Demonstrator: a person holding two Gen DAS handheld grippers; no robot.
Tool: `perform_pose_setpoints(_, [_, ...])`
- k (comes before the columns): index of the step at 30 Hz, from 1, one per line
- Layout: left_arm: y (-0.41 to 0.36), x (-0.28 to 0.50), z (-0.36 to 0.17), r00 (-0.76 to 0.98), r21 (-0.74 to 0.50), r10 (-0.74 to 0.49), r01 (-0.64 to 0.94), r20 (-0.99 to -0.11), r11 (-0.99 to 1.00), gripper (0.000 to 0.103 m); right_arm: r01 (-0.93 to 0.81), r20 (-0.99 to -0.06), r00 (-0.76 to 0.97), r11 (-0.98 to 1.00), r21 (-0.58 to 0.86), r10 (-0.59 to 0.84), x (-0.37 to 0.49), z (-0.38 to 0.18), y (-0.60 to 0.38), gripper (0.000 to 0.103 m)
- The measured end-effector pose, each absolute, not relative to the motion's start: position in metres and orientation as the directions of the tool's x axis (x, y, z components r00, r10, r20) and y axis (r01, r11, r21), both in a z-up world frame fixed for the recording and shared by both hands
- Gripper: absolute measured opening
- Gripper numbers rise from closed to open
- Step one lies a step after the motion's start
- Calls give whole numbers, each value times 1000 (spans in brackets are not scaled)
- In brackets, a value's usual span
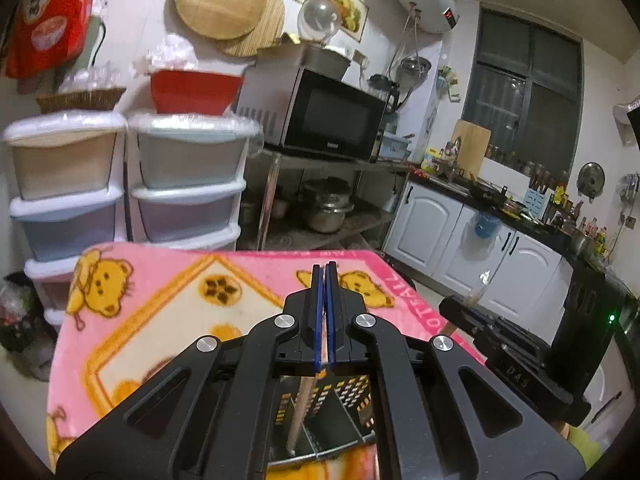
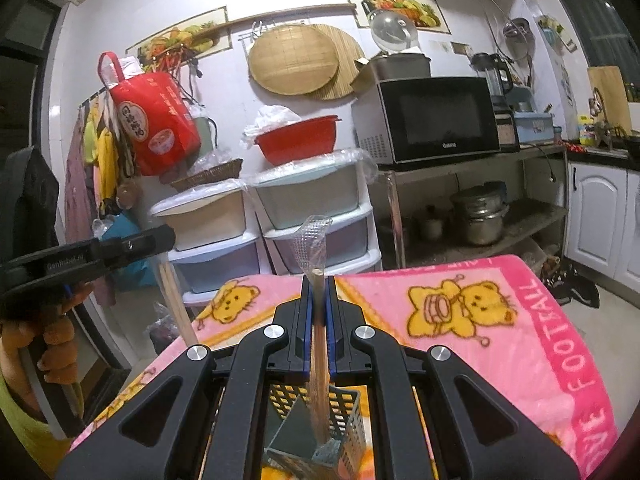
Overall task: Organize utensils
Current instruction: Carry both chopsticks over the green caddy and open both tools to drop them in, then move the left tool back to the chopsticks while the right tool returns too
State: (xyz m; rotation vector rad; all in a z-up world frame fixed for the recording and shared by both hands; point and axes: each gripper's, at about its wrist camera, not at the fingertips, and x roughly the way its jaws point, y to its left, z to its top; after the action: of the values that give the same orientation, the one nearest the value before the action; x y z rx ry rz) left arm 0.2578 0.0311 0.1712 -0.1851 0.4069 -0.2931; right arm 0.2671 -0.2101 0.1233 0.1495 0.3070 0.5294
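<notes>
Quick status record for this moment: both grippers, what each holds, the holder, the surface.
left gripper: shut on chopsticks, hanging down toward holder
right gripper: shut on wrapped chopsticks, lower end inside holder
holder: perforated metal, directly below both grippers
surface: pink bear blanket
wrapper: clear plastic sticking out above right gripper

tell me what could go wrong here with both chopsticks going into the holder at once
1. The right gripper holds wrapped chopsticks; the loose wrapper could snag on the perforated holder.
2. The left gripper lowers its own chopsticks into the same holder; the grippers may collide.
3. The holder stands on a soft blanket and might tip.
</notes>
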Motion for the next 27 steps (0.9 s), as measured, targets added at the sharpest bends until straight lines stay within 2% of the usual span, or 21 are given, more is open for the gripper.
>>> perform_pose_setpoints(5, [34,260,154,864,-248,-318,235,-390,940,0,-456,-268,817,857,241,510,269,115,-213,8])
perform_pose_setpoints(11, [41,257,142,859,-266,-315,219,-403,939,0,-438,-280,817,859,267,504,268,110,-218,20])
perform_pose_setpoints(13, [44,254,139,860,-275,-312,212,-403,938,0,-430,-278,823,862,267,496,265,110,-220,29])
perform_pose_setpoints(17, [47,247,136,863,-280,-306,203,-401,938,0,-419,-276,829,868,266,485,258,109,-224,36])
perform_pose_setpoints(19, [49,243,136,867,-279,-300,197,-398,940,5,-412,-281,832,872,265,478,255,108,-227,39])
perform_pose_setpoints(21, [51,238,135,872,-276,-289,187,-395,943,25,-410,-284,831,872,267,478,252,107,-229,42])
perform_pose_setpoints(25, [55,229,134,878,-284,-281,176,-388,943,35,-399,-293,835,880,259,465,245,105,-235,48])
perform_pose_setpoints(27, [58,223,133,884,-285,-269,164,-382,944,44,-393,-297,839,885,251,456,240,104,-236,50])
